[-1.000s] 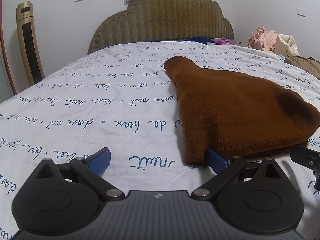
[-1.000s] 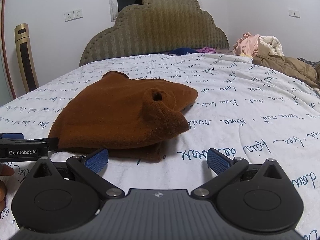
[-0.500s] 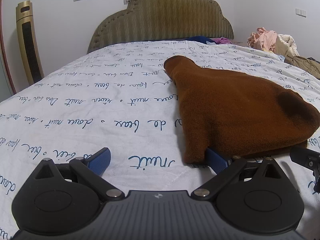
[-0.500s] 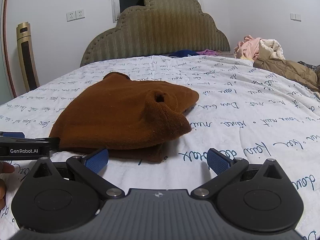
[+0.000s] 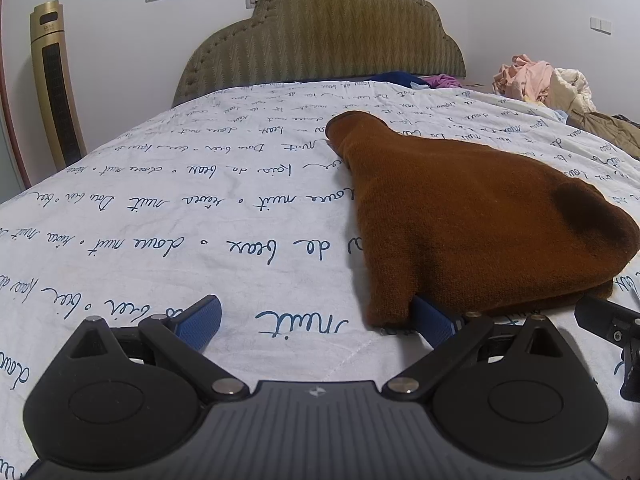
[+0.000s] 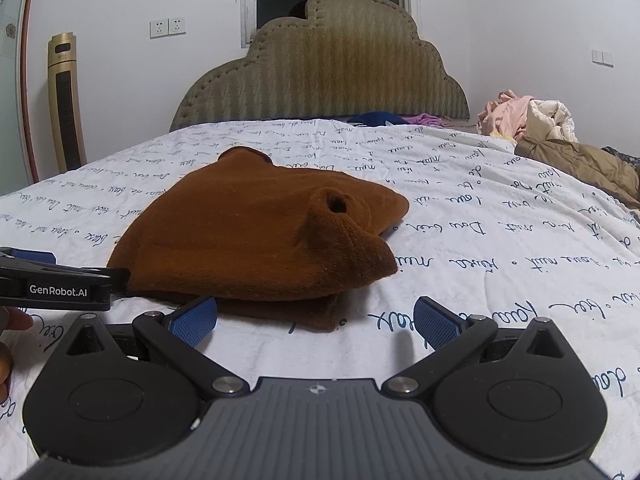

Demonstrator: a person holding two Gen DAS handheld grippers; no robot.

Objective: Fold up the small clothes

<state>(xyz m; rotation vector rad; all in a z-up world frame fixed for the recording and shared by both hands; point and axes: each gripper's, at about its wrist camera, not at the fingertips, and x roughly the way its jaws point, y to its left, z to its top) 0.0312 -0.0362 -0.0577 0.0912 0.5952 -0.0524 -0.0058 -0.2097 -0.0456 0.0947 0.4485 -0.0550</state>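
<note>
A small brown knitted garment (image 5: 472,220) lies folded on the white bedsheet, one sleeve end stretching toward the headboard. My left gripper (image 5: 316,320) stands open at its near left corner, the right blue fingertip (image 5: 434,320) tucked just under the cloth's edge, the left one on bare sheet. In the right wrist view the same brown garment (image 6: 248,236) shows a sleeve cuff folded on top with its opening facing me. My right gripper (image 6: 316,320) is open just before its near edge, holding nothing. The left gripper's black body (image 6: 56,284) shows at the left.
The white bedsheet (image 5: 160,216) with blue script covers the bed, a padded headboard (image 6: 324,76) behind. A pile of pink, cream and tan clothes (image 6: 552,136) lies at the right, blue and purple items near the headboard. A gold tower unit (image 6: 66,100) stands left. A hand (image 6: 12,320) shows at the left edge.
The right wrist view has risen and drawn back slightly from the garment. The left gripper has stayed put, its fingertip still under the cloth's edge.
</note>
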